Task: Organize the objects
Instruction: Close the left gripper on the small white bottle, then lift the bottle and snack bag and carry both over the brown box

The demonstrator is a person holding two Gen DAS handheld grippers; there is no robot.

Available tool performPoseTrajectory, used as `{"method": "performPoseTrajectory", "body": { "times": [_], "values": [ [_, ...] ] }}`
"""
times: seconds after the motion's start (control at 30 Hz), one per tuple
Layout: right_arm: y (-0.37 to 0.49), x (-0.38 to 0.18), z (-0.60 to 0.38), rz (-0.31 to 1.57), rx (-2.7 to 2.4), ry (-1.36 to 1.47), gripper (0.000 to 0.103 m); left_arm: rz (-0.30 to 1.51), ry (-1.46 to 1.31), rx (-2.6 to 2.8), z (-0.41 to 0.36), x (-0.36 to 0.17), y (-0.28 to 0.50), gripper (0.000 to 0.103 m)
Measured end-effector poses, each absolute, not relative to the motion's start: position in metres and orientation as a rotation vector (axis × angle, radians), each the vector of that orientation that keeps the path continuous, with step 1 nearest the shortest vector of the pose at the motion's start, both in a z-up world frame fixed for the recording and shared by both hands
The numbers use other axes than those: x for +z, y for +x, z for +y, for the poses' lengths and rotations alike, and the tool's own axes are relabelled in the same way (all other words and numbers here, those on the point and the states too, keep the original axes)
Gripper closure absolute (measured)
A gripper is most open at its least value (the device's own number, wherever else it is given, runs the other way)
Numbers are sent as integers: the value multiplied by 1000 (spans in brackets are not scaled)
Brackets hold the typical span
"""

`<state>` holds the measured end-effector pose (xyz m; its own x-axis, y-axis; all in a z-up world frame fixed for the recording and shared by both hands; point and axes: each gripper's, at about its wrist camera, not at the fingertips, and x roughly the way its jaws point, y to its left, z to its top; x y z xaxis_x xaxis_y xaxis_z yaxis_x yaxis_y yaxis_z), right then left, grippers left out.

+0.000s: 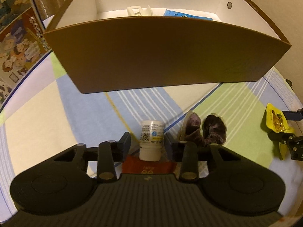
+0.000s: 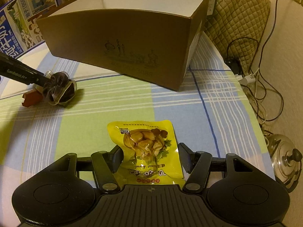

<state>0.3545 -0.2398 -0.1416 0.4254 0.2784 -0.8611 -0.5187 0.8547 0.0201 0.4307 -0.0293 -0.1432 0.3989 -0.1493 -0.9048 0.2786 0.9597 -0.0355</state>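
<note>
A small white bottle with a printed label sits between the fingers of my left gripper. The jaws are open: a gap shows on the bottle's left, while the right pad is nearly touching it. Under the bottle lies a red packet. A dark purple scrunchie lies just right of the bottle. My right gripper is open, its fingers either side of a yellow snack pouch lying flat on the cloth. A brown box with a white inside stands beyond both.
Inside the box lie a white clip and a blue item. An illustrated carton stands at the left. Off the checked cloth's right edge are cables, a quilted cushion and a steel kettle.
</note>
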Motion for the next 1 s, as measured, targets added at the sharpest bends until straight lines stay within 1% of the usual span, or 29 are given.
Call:
{"method": "performPoseTrajectory", "body": {
  "times": [0.07, 0.1, 0.27, 0.43, 0.77, 1.0],
  "values": [
    [355, -142, -239, 1015, 507, -271, 44, 1130, 123, -281, -31, -145, 432, 80],
    [355, -142, -239, 1015, 507, -271, 44, 1134, 123, -279, -32, -146, 433, 80],
    [355, -141, -239, 1016, 509, -273, 44, 1124, 106, -265, -32, -147, 434, 81],
    [356, -141, -239, 1013, 507, -263, 45, 1093, 68, -253, -26, -134, 427, 81],
    [354, -130, -240, 978, 534, -264, 51, 1034, -16, -210, -8, -104, 399, 81],
    [349, -112, -239, 949, 569, -221, 52, 1013, -54, -191, 1, -89, 383, 81]
  ]
}}
